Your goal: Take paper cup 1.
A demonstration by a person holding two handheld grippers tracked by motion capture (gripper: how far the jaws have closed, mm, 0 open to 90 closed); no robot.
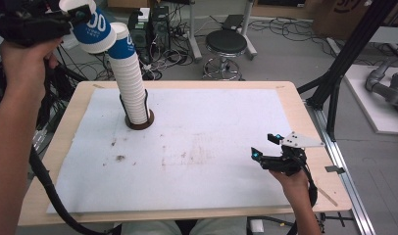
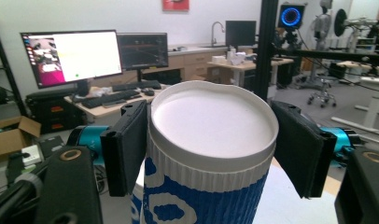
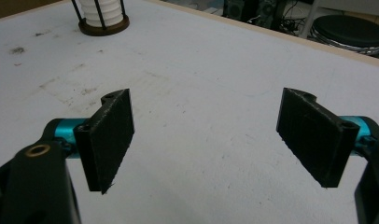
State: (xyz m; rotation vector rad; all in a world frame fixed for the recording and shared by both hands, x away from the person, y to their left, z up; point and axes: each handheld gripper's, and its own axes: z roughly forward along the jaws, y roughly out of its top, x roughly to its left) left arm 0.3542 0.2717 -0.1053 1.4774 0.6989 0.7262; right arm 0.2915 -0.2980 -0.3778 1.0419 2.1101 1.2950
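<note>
Wooden table (image 1: 295, 98): a pale board carried under a large white mat (image 1: 211, 122); the mat is marked with faint brown stains near its middle.
Cup stack (image 1: 131, 83): a tall column of white paper cups with blue printed bands is seated in a dark round holder (image 1: 138, 122) at the far left of the mat; the column is tilted toward the left at its top. In the right gripper view the base of the stack (image 3: 102, 9) and the holder's ring (image 3: 103, 29) are seen at the far edge of the mat.
Lifted cup (image 1: 94, 30): one blue-and-white cup is held up at the top left of the high view, tipped on its side, just beside the top of the stack and above the table's left edge. In the left gripper view its white rim and ribbed blue wall (image 2: 211, 140) are seen between the black pads.
Left gripper (image 1: 64, 17): it is raised in the person's left hand; its fingers (image 2: 127, 144) are pressed against both sides of the cup, so the cup is gripped.
Right gripper (image 1: 265, 147): it is held low over the near right part of the mat; its fingers (image 3: 110, 135) are spread wide apart, with bare mat between them and nothing held.
</note>
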